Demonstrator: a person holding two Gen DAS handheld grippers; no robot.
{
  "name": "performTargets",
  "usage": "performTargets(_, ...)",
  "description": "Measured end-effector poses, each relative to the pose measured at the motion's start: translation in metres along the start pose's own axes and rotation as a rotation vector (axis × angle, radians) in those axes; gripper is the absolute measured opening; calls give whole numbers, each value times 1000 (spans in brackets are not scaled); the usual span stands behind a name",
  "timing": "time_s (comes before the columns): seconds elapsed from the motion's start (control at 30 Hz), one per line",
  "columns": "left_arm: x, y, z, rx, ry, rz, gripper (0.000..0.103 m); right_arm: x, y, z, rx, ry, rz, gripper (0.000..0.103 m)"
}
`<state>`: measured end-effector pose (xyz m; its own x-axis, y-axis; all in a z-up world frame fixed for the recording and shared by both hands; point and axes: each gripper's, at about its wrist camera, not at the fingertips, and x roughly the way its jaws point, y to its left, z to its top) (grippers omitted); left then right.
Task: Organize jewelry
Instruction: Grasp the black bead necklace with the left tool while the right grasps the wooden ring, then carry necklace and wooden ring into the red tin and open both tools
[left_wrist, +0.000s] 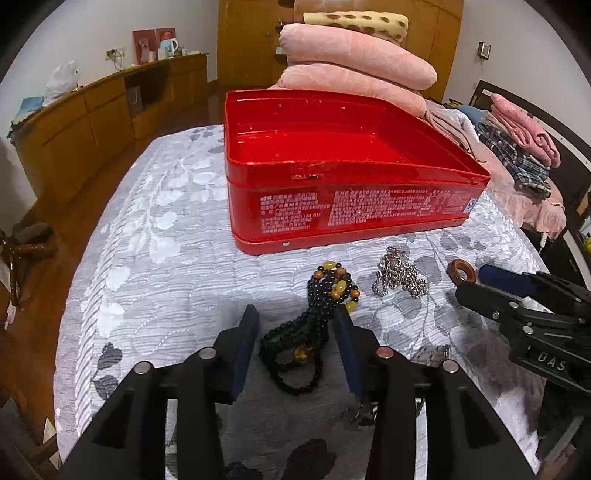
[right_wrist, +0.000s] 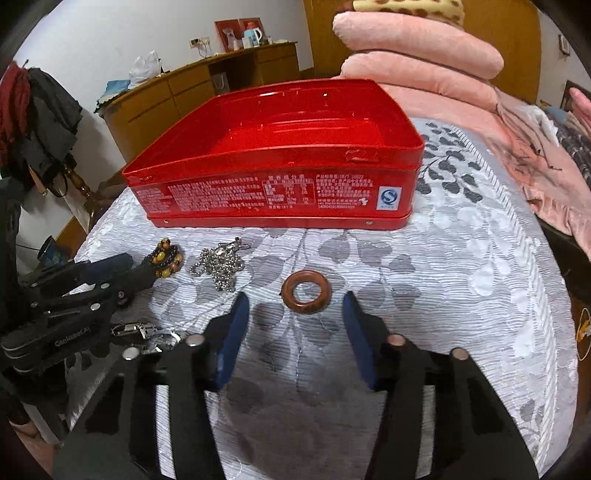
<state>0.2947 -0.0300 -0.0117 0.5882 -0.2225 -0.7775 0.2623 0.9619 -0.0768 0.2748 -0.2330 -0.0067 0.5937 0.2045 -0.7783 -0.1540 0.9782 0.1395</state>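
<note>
An open red tin box (left_wrist: 332, 199) stands on the bed; it also shows in the right wrist view (right_wrist: 280, 184). A black bead necklace with amber beads (left_wrist: 314, 325) lies in front of it, between the fingers of my open left gripper (left_wrist: 297, 314). A silver ball chain (left_wrist: 400, 275) lies to its right, also in the right wrist view (right_wrist: 219, 264). A brown wooden ring (right_wrist: 306, 291) lies just ahead of my open right gripper (right_wrist: 295, 301), between its fingertips. The ring (left_wrist: 461, 271) and the right gripper (left_wrist: 480, 284) show at the left wrist view's right.
The grey leaf-patterned bedspread (left_wrist: 166, 258) covers the bed. Pink folded quilts (left_wrist: 354, 62) are stacked behind the box. A small metal clasp piece (right_wrist: 136, 330) lies near the left gripper (right_wrist: 110, 273). Wooden cabinets (left_wrist: 92, 118) line the far wall.
</note>
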Motion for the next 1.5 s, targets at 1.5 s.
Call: performTargets(1.5,-62,-4,3,-54,-203,10,15,-55,15,0,-53,-114,-37,27)
